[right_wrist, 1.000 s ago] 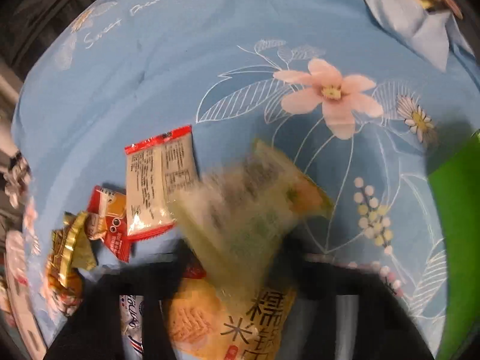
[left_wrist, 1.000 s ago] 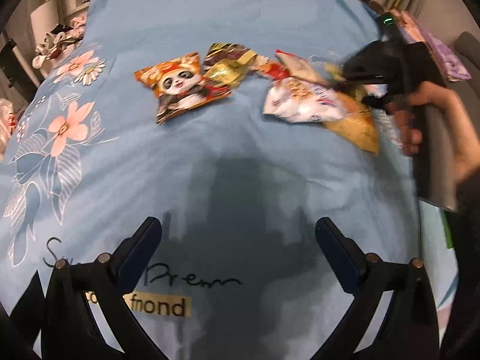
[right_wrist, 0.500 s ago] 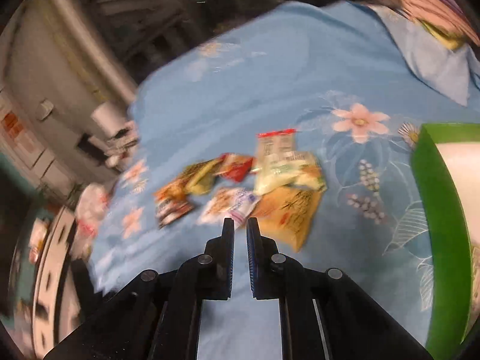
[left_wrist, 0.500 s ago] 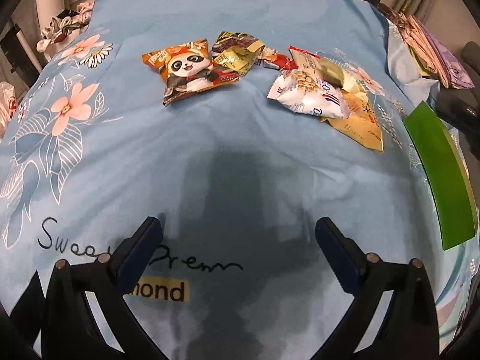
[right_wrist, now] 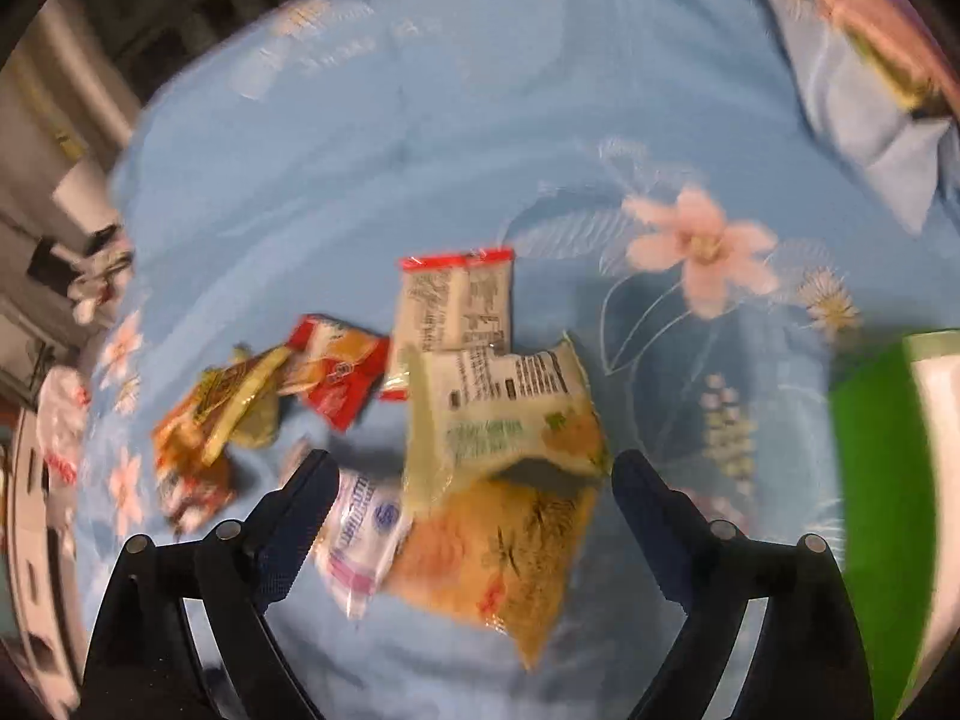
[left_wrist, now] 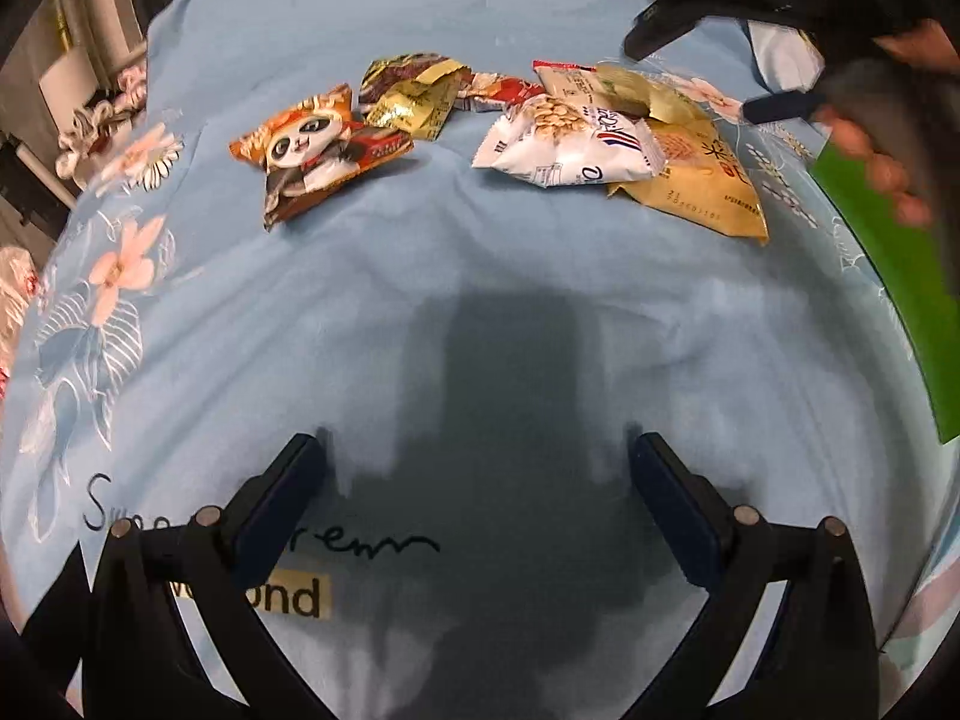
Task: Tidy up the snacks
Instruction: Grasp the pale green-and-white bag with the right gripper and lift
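While half a second ago its jaws were nearly together, the right gripper [right_wrist: 465,483] is now opening over the blurred snack packets [right_wrist: 498,420], gripping none; the left gripper [left_wrist: 477,474] is hovering spread, empty. Beyond, the green box [right_wrist: 870,480] is running off-frame.

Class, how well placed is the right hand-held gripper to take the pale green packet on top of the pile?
Probably yes. The right hand-held gripper is opening, its fingers either side of the pale green packet, which lies uncovered on the yellow packet; nothing blocks it.
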`<state>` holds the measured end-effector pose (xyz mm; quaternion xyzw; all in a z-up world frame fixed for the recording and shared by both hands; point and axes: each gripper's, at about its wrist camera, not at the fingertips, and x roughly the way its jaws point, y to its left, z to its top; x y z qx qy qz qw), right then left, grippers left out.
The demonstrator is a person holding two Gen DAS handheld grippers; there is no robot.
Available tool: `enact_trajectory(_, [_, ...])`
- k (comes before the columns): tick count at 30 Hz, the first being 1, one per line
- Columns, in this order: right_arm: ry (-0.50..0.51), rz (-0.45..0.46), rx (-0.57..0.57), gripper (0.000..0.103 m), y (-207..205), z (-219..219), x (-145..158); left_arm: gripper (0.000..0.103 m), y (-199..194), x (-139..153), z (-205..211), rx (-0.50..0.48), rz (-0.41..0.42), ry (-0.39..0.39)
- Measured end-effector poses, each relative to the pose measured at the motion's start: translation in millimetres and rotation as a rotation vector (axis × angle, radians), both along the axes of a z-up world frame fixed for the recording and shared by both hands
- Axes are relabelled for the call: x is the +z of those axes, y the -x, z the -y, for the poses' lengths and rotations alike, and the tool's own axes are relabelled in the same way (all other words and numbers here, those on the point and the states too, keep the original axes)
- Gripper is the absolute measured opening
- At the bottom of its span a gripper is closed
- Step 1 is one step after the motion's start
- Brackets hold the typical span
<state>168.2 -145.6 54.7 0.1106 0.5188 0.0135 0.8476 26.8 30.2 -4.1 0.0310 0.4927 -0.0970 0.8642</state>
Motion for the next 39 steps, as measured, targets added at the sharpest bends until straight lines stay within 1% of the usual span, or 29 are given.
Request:
enact_trajectory(1, [-0.019,-0.065,-0.030,0.092,-12.4,3.1,-13.2,0.103,-2.4,0.0,-3.6,0.003,-0.013,0.020])
enact_trajectory(2, [-0.035,-0.098,-0.058,0.092,-18.5,5.7,-21.9,0.103,-4.9,-0.1,-7.6,0.004,-0.016,0.026])
enact_trajectory(3, [-0.049,-0.110,-0.090,0.092,-22.1,9.7,-28.9,0.103,-6.0,0.1,-9.7,0.004,-0.018,0.023])
enact_trajectory(4, [-0.036,-0.089,-0.128,0.091,-23.1,13.6,-32.1,0.103,-5.8,-0.5,-10.1,0.001,-0.019,0.018])
enact_trajectory(5, [-0.029,-0.061,-0.142,0.082,-21.6,15.7,-31.4,0.103,-5.7,-0.6,-10.3,-0.002,-0.016,0.014])
enact_trajectory(6, [-0.024,-0.037,-0.150,0.058,-19.5,17.7,-30.2,0.103,-5.4,-0.3,-10.3,-0.004,-0.013,0.009])
enact_trajectory(7, [-0.026,-0.019,-0.143,0.042,-17.0,19.1,-28.9,0.103,-5.3,-0.3,-10.2,-0.004,-0.009,0.002])
enact_trajectory(8, [-0.046,-0.012,-0.120,0.017,-14.3,20.8,-27.7,0.103,-4.5,-0.5,-9.7,-0.004,-0.006,0.000])
enact_trajectory(9, [-0.087,-0.002,-0.099,0.011,-9.5,23.5,-25.0,0.103,-5.0,-0.6,-10.7,-0.004,-0.005,0.001])
enact_trajectory(10, [-0.115,0.021,-0.084,0.010,-3.3,25.5,-20.1,0.103,-4.5,-0.6,-11.1,-0.003,-0.005,0.003])
enact_trajectory(13, [-0.098,0.112,-0.020,0.009,21.8,24.1,2.2,0.103,-3.1,-0.1,-10.6,-0.001,-0.001,0.001])
enact_trajectory(15, [-0.094,0.142,0.041,0.009,38.0,18.3,14.2,0.103,0.4,-0.7,-7.7,0.004,0.008,-0.007])
enact_trajectory(16, [-0.066,0.144,0.071,0.009,44.0,14.4,19.2,0.103,3.6,-1.4,-6.5,0.010,0.013,-0.010])
enact_trajectory(18, [0.073,0.149,0.088,0.010,50.1,4.8,30.5,0.103,10.1,-1.8,-2.2,0.028,0.026,-0.013])
enact_trajectory(19, [0.125,0.143,0.093,0.015,49.9,0.1,34.2,0.103,10.6,-1.8,-2.2,0.037,0.032,-0.012])
enact_trajectory(20, [0.156,0.129,0.096,0.028,46.0,-8.7,34.7,0.103,12.3,-3.0,-1.9,0.046,0.037,-0.011])
enact_trajectory(21, [0.163,0.117,0.098,0.053,39.8,-8.8,34.7,0.103,12.5,-2.9,-1.8,0.053,0.040,-0.011])
enact_trajectory(22, [0.158,0.099,0.091,0.069,33.4,-9.0,34.6,0.103,12.9,-3.0,-1.4,0.059,0.042,-0.011])
enact_trajectory(23, [0.143,0.083,0.074,0.095,27.2,-9.7,33.4,0.103,13.4,-3.4,-0.9,0.065,0.044,-0.013])
enact_trajectory(24, [0.120,0.068,0.034,0.099,16.2,-7.7,30.0,0.103,13.4,-3.5,-0.3,0.067,0.044,-0.018])
enact_trajectory(26, [0.072,0.054,-0.048,0.099,-4.2,-0.4,20.7,0.103,15.0,-3.3,0.0,0.066,0.041,-0.018])
enact_trajectory(27, [0.021,0.045,-0.093,0.099,-13.4,2.5,15.9,0.103,15.4,-3.6,-1.0,0.065,0.037,-0.012])
enact_trajectory(29, [-0.053,0.015,-0.131,0.099,-31.4,5.6,4.7,0.103,15.3,-3.7,-1.0,0.057,0.034,-0.011])
enact_trajectory(32, [0.015,-0.068,-0.203,0.099,-54.4,-2.1,-16.5,0.103,16.4,-4.1,-0.5,0.052,0.037,-0.013])
enact_trajectory(33, [0.020,-0.095,-0.192,0.094,-61.5,-4.6,-26.9,0.103,15.1,-4.1,-1.1,0.050,0.036,-0.014])
enact_trajectory(34, [0.006,-0.093,-0.184,0.087,-64.1,-5.2,-32.5,0.103,14.3,-4.2,-1.4,0.046,0.035,-0.014])
enact_trajectory(35, [0.003,-0.068,-0.196,0.071,-65.3,-4.0,-35.9,0.103,13.8,-4.2,-1.7,0.042,0.033,-0.013])
enact_trajectory(37, [-0.013,0.011,-0.186,0.063,-61.3,-0.5,-35.2,0.103,12.6,-3.8,-2.9,0.037,0.026,-0.007])
enact_trajectory(39, [-0.044,0.020,-0.171,0.060,-55.0,3.8,-33.9,0.103,12.8,-3.8,-3.1,0.030,0.027,-0.009])
